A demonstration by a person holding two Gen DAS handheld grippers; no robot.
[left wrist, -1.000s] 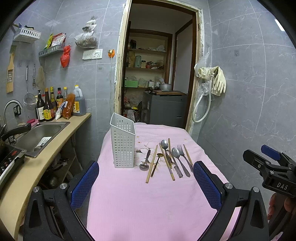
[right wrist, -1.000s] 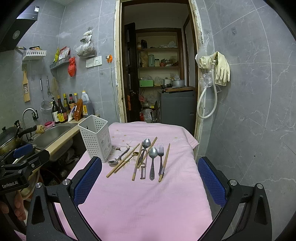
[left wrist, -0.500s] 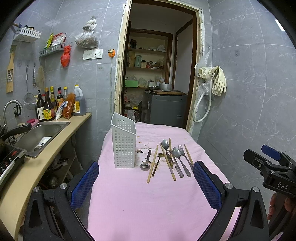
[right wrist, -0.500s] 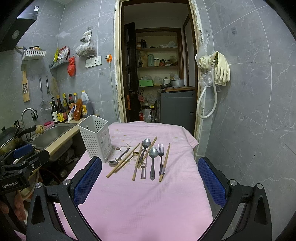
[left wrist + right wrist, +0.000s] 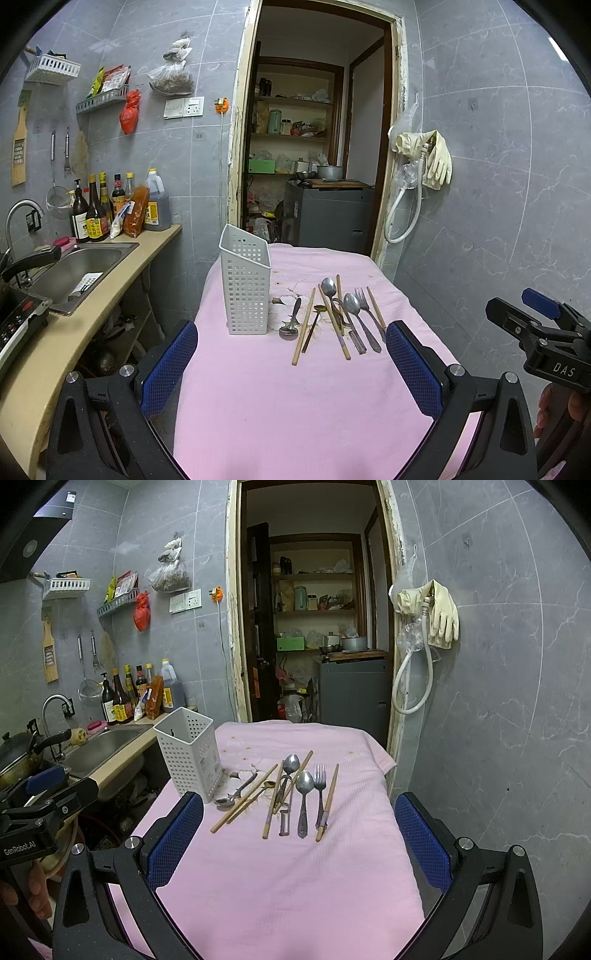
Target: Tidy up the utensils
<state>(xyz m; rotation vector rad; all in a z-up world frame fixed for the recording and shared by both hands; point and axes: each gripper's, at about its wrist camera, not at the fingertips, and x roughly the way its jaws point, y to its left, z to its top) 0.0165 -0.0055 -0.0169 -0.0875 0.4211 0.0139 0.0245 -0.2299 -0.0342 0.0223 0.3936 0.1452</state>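
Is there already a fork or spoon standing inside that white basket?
No, the white basket looks empty, and the fork and spoons lie on the pink cloth.

Left gripper frame running off near edge of left wrist view; right gripper frame doing same in right wrist view

Hand holding right device showing only as fingers at right edge, rest being cut off

White holder hiding own inside behind perforated walls; contents not telling

Peeler lying partly under chopsticks, upper part being covered

Bottle labels on far left counter staying too small to read
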